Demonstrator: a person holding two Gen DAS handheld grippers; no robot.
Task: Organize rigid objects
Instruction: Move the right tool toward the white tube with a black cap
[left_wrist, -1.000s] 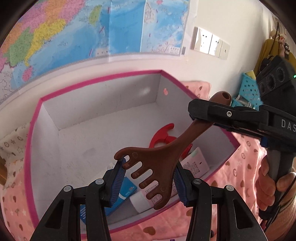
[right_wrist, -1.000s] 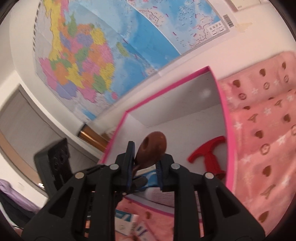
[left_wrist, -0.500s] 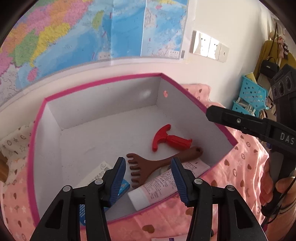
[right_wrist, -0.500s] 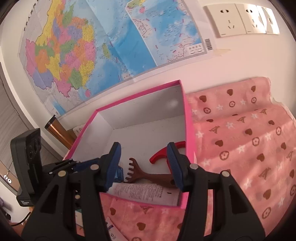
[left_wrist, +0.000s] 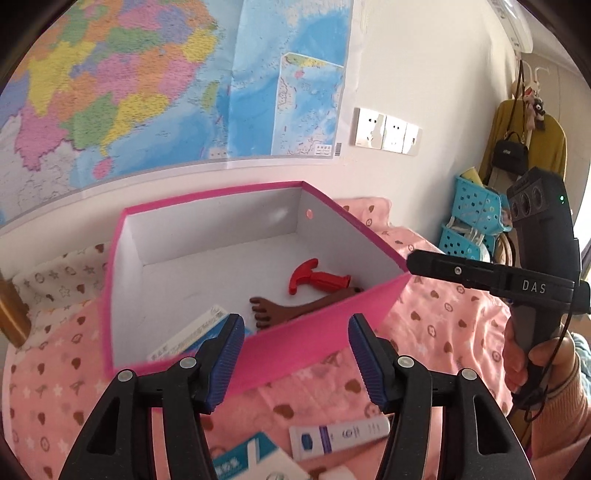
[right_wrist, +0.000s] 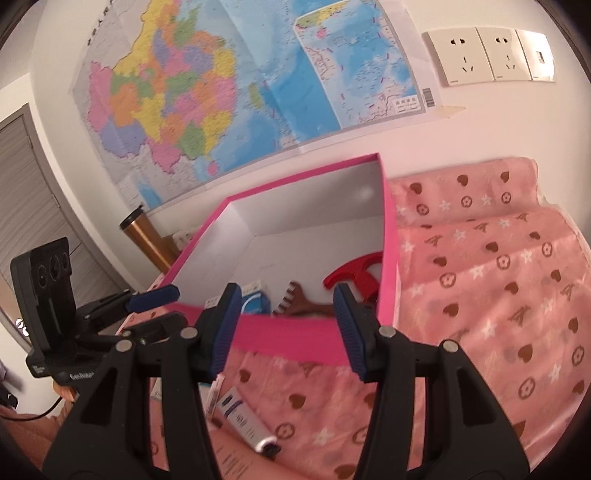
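Note:
A pink box (left_wrist: 317, 336) with white inside stands on the pink cloth. Inside lie a brown hand-shaped scratcher (left_wrist: 291, 306), a red T-handled tool (left_wrist: 317, 280) and a blue-white carton (left_wrist: 192, 332). The same box (right_wrist: 295, 339), scratcher (right_wrist: 299, 306) and red tool (right_wrist: 354, 273) show in the right wrist view. My left gripper (left_wrist: 295, 354) is open and empty, in front of the box's near wall. My right gripper (right_wrist: 284, 325) is open and empty, also before the near wall. A white tube (left_wrist: 340, 435) and a second carton (left_wrist: 255, 465) lie on the cloth below the left gripper.
A map covers the wall behind the box. A bronze flask (right_wrist: 147, 236) stands left of the box. Blue baskets (left_wrist: 472, 221) stand at the right. The right gripper shows in the left wrist view (left_wrist: 480, 277). A tube (right_wrist: 243, 417) lies on the cloth.
Both grippers let go of the brown scratcher, which dropped into the box. Both grippers have since drawn back from the box, and more cloth and loose items have come into view.

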